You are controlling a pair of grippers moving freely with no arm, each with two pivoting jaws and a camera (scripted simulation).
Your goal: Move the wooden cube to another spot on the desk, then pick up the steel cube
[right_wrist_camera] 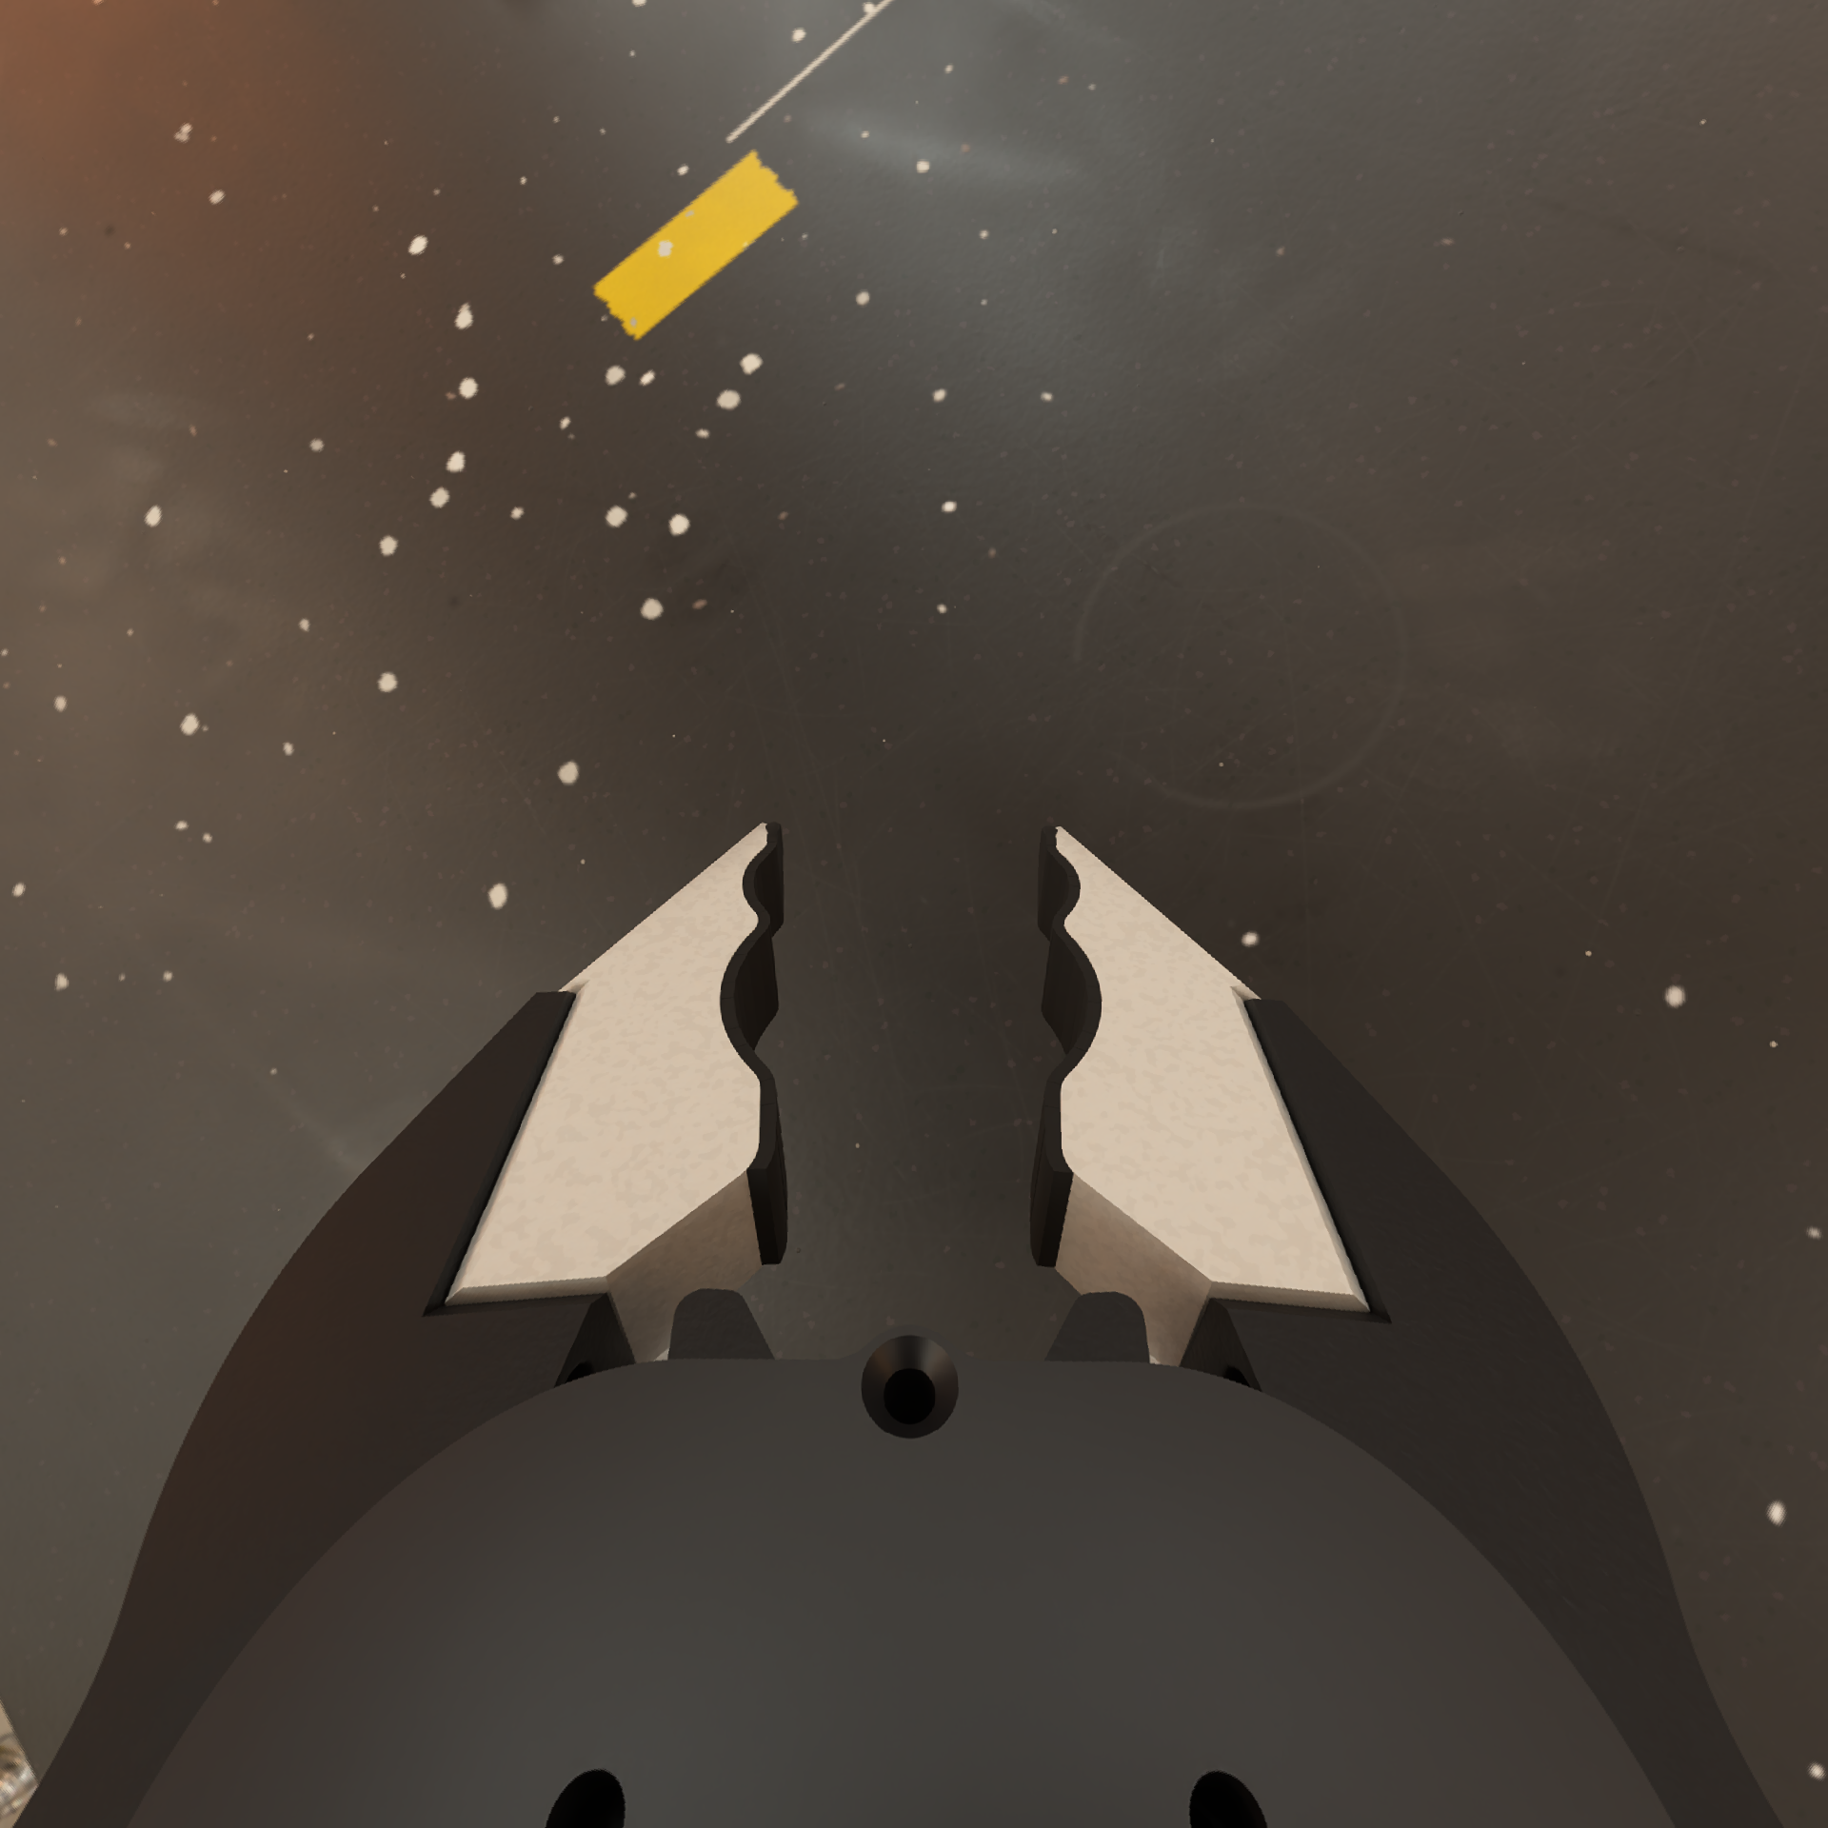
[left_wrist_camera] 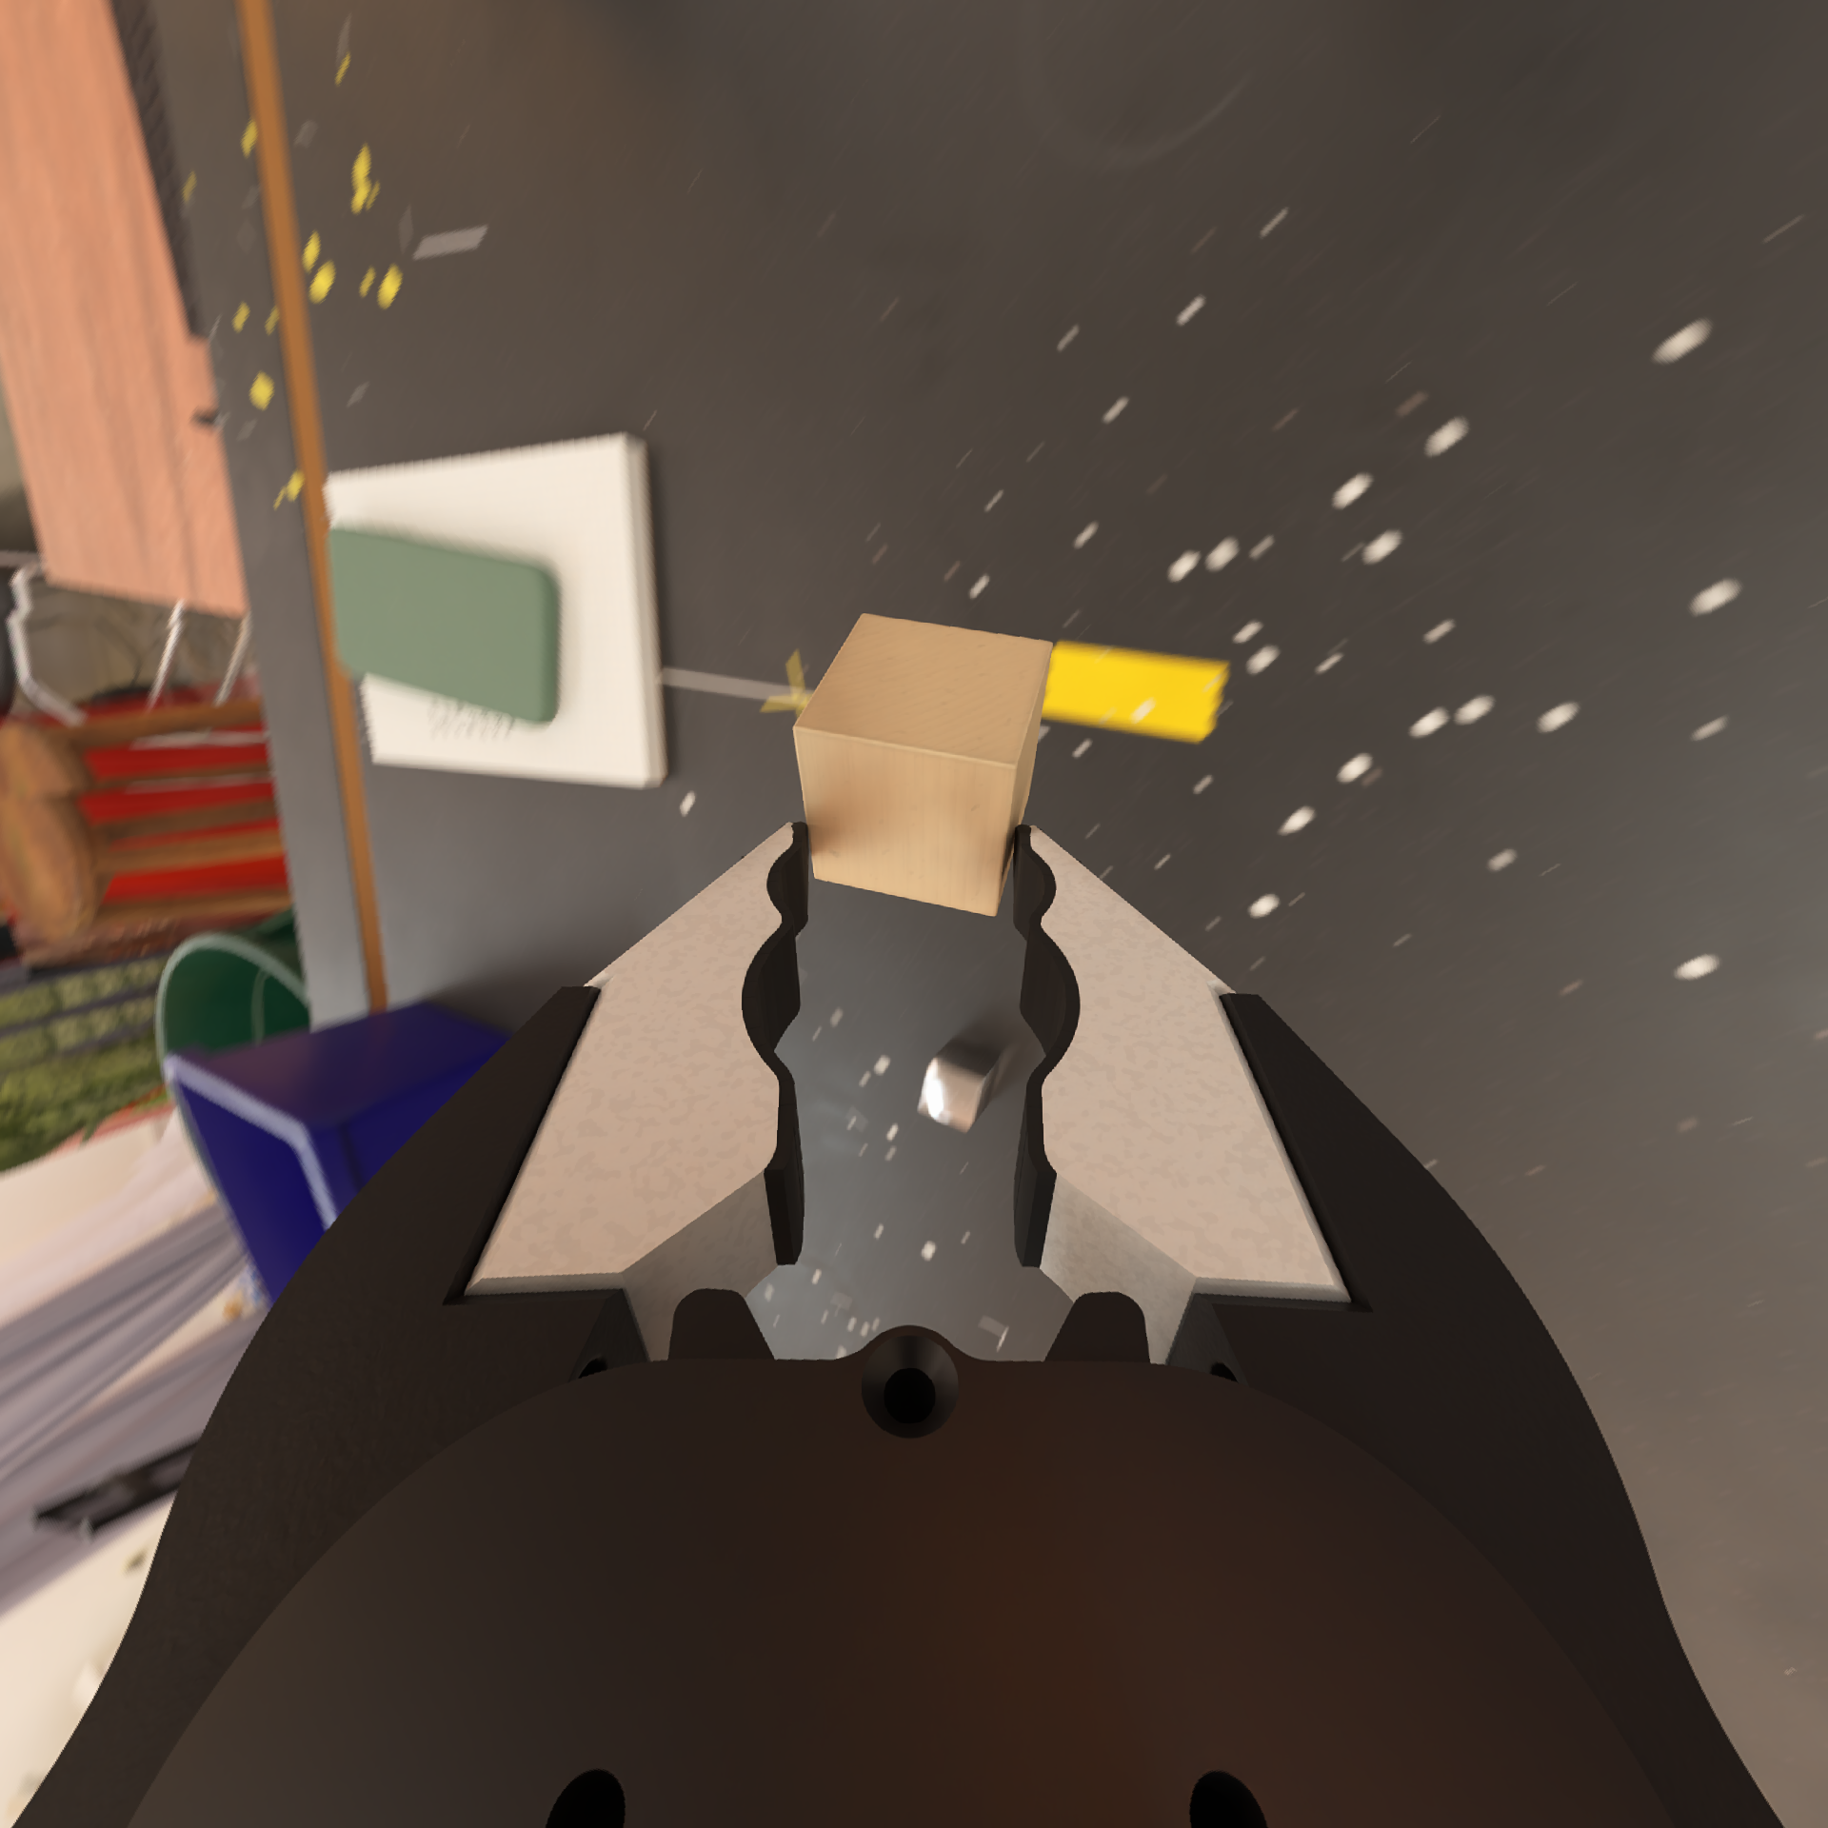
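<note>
In the left wrist view, my left gripper (left_wrist_camera: 910,841) is shut on the wooden cube (left_wrist_camera: 920,752), pinching its lower sides between the fingertips. The cube is light tan and slightly tilted, and it looks raised off the dark desk. The small shiny steel cube (left_wrist_camera: 955,1088) lies on the desk below, seen through the gap between my left fingers. In the right wrist view, my right gripper (right_wrist_camera: 910,831) is open and empty over the bare speckled desk. Neither cube shows in that view.
A white notebook (left_wrist_camera: 594,613) with a green case (left_wrist_camera: 445,623) on it lies at the left. Yellow tape (left_wrist_camera: 1138,687) is stuck behind the cube, also seen in the right wrist view (right_wrist_camera: 692,247). The desk's wooden edge (left_wrist_camera: 317,554) and a blue bin (left_wrist_camera: 326,1108) are at the left.
</note>
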